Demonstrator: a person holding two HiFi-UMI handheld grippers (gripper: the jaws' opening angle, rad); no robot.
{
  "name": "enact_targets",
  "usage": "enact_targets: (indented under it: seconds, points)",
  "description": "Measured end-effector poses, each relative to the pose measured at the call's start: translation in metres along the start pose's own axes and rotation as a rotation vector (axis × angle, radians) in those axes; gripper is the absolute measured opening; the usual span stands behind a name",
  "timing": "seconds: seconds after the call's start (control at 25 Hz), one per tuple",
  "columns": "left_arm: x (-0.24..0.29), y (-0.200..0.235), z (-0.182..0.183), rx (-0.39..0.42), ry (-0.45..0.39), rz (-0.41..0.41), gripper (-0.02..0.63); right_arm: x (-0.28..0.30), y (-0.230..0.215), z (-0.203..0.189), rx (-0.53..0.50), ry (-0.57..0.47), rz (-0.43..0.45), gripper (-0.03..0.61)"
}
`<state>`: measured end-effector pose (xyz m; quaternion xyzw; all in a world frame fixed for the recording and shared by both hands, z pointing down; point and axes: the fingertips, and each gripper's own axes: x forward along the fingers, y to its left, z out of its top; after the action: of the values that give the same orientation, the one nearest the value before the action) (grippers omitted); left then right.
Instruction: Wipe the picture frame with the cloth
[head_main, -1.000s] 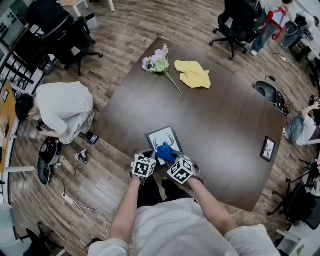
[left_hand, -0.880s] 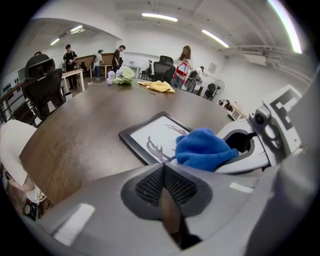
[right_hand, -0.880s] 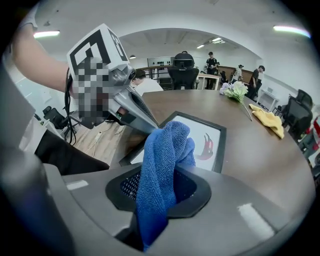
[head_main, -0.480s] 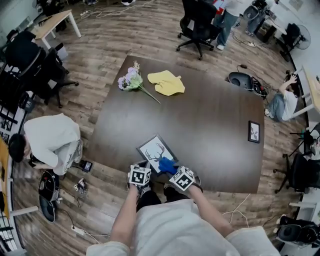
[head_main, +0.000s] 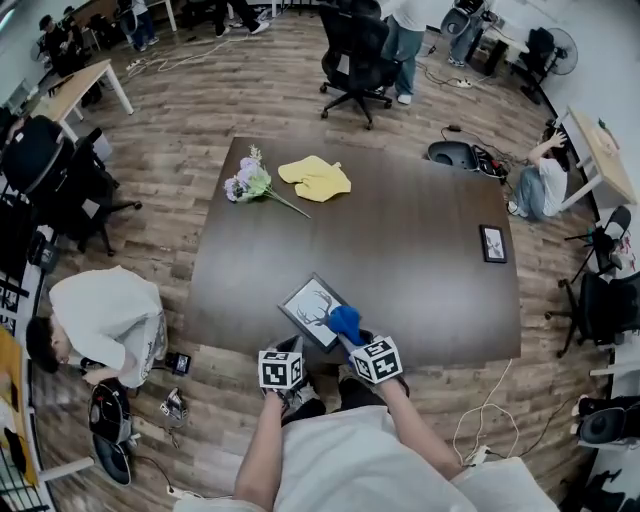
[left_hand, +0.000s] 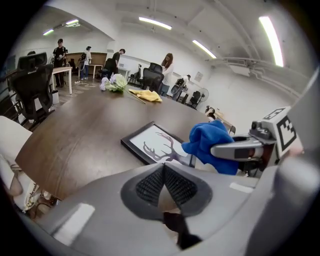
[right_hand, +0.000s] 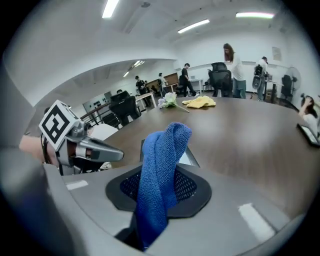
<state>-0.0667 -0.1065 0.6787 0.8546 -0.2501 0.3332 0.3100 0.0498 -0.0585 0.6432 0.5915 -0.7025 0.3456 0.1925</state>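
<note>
**Picture frame (head_main: 313, 310) under blue cloth (head_main: 346, 322) at near edge of table (head_main: 420, 270)**

The picture frame, printed with an antlered deer, is laid flat just before the person. Its near right corner is covered by the blue cloth, which is pinched between the jaws of the right gripper (right_hand: 159, 186). The left gripper (left_hand: 164, 181) is held just beside the frame, jaws pressed together on nothing. Flowers (head_main: 250, 181) and a yellow cloth (head_main: 316, 178) are seen at the far side.

Two frames (head_main: 311, 306) (head_main: 492, 243), two cloths (head_main: 346, 322) (head_main: 315, 177) (one blue).
</note>
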Motion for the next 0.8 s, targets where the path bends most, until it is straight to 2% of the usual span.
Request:
enact_targets:
  seconds: [0.24,0.48,0.8]
  points:
    - [-0.024,0.002,0.0,0.023,-0.042,-0.044,0.052,-0.009,0.011,-0.014,0.126,-0.078,-0.068,0.086]
    - [-0.029,0.0,0.001,0.111,-0.038,-0.082,0.054,-0.012,0.022,-0.02,0.152,-0.119,-0.1,0.086]
    - [-0.026,-0.005,0.001,0.134,-0.029,-0.099,0.054,-0.022,0.013,-0.018,0.172,-0.155,-0.121,0.086]
